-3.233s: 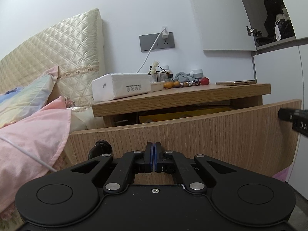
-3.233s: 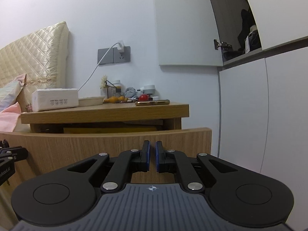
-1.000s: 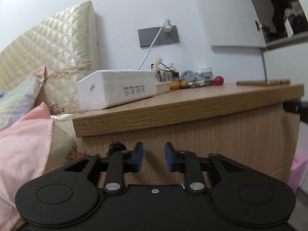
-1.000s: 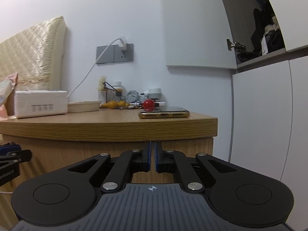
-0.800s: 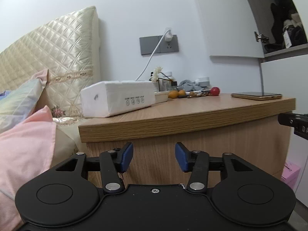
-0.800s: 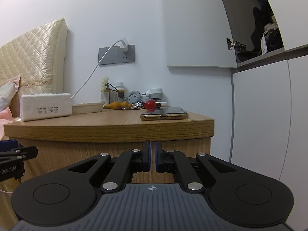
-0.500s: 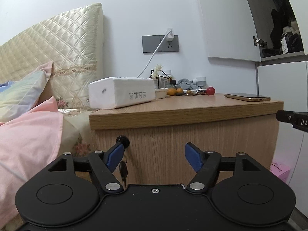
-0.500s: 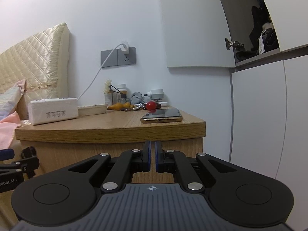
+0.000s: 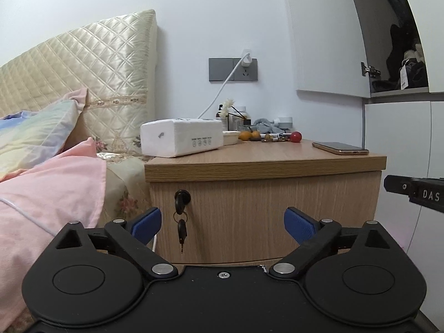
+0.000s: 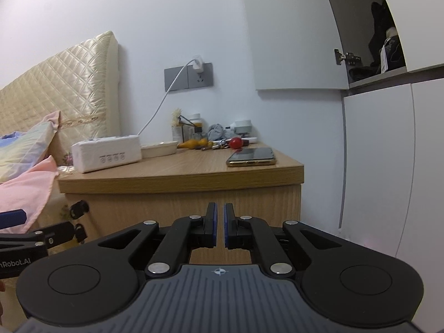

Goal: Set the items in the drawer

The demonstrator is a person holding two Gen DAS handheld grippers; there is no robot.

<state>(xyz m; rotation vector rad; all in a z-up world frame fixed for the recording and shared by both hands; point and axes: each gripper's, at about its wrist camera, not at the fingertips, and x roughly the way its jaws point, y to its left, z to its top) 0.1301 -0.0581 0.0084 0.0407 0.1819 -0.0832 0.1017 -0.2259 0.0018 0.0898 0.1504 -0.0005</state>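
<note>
The wooden nightstand's drawer front [image 9: 263,216] sits flush and closed, with a black key [image 9: 181,197] in its lock at the upper left. My left gripper [image 9: 222,223] hovers a short way in front of it, open wide, nothing between its blue pads. My right gripper [image 10: 219,229] is shut and empty, facing the drawer front [image 10: 180,208] from a little further right. On the top lie a white tissue pack [image 9: 181,137], a gold-edged phone [image 10: 251,156] and a red ball [image 9: 296,136]. What is inside the drawer is hidden.
A bed with a pink blanket [image 9: 50,194] and a quilted headboard [image 9: 83,77] stands left of the nightstand. White wardrobe doors [image 10: 388,166] rise to its right. A charger cable [image 10: 158,111] hangs from the wall socket. Small bottles and clutter crowd the back of the top.
The drawer, open 3.2 s ago, now stands closed. My left gripper has opened from shut to wide, and both grippers have drawn back from the nightstand.
</note>
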